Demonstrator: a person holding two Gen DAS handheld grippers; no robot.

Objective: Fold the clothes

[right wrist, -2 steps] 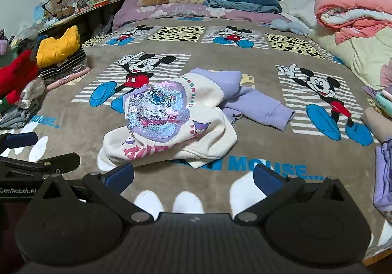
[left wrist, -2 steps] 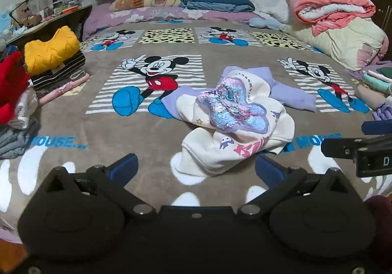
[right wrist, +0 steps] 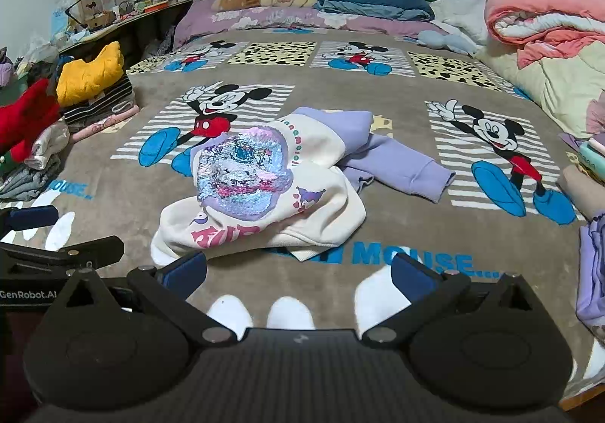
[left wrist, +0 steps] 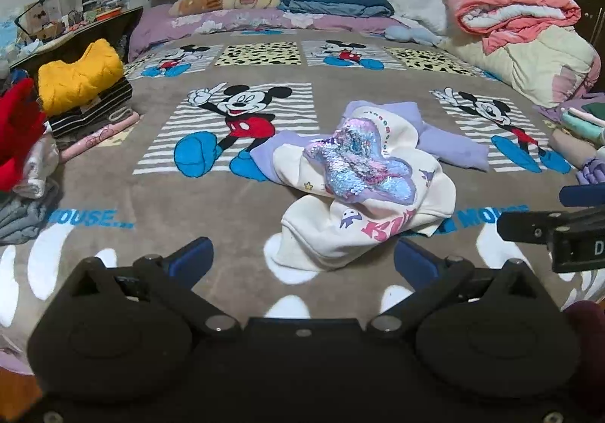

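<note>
Cream sweatshirt (left wrist: 363,211) w/ lilac sleeves and sequin patch lies crumpled on the Mickey Mouse blanket (left wrist: 234,207), nearer the bed's near edge than its headboard end. Left gripper (left wrist: 302,260) spread wide, nothing btwn fingers, just short of the sweatshirt's hem. Right gripper (right wrist: 298,268) also spread wide, empty, near the hem. Folded clothes stack (left wrist: 87,98) w/ yellow top sits at bed's left edge; pink quilt (left wrist: 506,14) at far right corner.
</note>
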